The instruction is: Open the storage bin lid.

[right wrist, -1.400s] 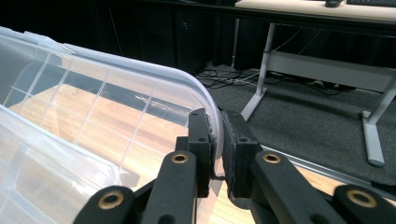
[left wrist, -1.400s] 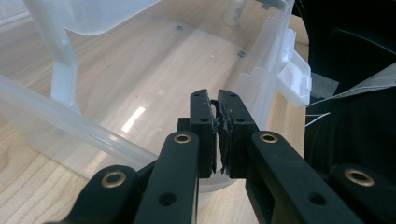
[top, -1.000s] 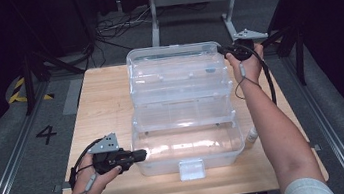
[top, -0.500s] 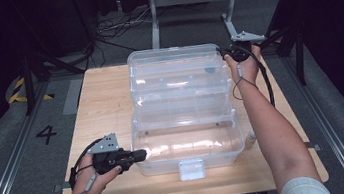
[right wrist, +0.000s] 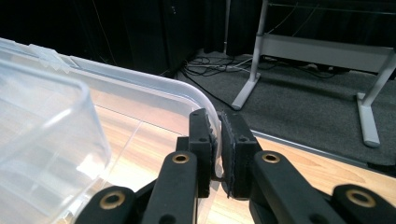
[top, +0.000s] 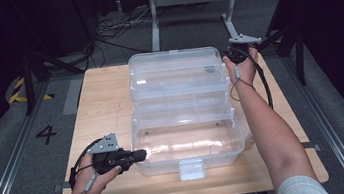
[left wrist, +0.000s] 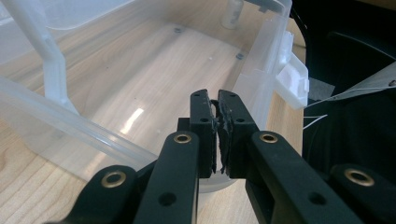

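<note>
Left gripper [top: 140,155] is clamped on the near-left wall of the clear box [top: 181,107] on the table [top: 104,96], while the right gripper [top: 228,57] pinches the open lid [right wrist: 154,95] rim at the far corner.

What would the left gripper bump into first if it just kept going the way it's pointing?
Most likely nothing new: the left gripper already grips the near left wall of the clear plastic box. Pushed on, it would press that wall toward the box's bare inside; depth is hard to judge.
</note>
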Available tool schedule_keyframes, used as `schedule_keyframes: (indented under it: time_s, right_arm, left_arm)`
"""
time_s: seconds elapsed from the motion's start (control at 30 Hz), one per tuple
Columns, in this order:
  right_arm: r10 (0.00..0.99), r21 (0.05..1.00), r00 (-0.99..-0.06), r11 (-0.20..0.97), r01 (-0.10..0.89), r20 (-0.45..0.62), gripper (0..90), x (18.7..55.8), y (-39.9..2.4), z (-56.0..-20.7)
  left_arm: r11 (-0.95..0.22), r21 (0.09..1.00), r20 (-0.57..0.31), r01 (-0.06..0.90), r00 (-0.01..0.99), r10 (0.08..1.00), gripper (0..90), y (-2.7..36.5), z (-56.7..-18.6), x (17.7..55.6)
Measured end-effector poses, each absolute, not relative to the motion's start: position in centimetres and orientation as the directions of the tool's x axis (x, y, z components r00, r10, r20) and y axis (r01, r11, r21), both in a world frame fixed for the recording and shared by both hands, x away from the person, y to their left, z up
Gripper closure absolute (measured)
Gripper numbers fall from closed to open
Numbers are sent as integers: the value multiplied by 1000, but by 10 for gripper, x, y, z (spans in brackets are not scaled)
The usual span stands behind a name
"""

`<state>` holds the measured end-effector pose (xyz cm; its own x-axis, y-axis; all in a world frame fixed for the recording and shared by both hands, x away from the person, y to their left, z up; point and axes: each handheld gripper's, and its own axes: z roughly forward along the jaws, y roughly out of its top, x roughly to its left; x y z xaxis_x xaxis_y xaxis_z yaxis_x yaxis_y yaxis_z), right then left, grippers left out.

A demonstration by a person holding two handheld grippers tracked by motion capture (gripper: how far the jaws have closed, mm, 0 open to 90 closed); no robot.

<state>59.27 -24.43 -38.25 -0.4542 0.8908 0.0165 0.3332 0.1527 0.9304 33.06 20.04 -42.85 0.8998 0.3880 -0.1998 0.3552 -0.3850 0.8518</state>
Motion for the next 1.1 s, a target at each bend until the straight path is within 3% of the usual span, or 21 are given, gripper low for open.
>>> schedule_keyframes:
  time_s: [0.07,0.13,0.23,0.53,0.83,1.1]
  right_arm:
    - [894,932,-447,156,328,8,900,593,-245,-384]
    - [883,929,-466,131,345,48,900,593,-249,-384]
    - [890,920,-456,181,349,-2,900,592,-249,-384]
    - [890,931,-457,161,327,7,893,586,-250,-378]
    - [869,947,-493,120,300,46,692,561,-263,-355]
    - [835,948,-546,122,294,61,615,527,-282,-337]
  left_arm:
    - [-381,852,-204,358,899,389,850,201,-429,331]
    - [-384,850,-205,360,899,388,847,200,-429,331]
    - [-389,849,-199,357,899,390,845,199,-429,331]
    - [-404,841,-195,361,897,396,810,196,-427,330]
    - [-388,852,-189,351,898,397,746,194,-412,331]
    - [-345,866,-196,362,880,432,690,201,-404,336]
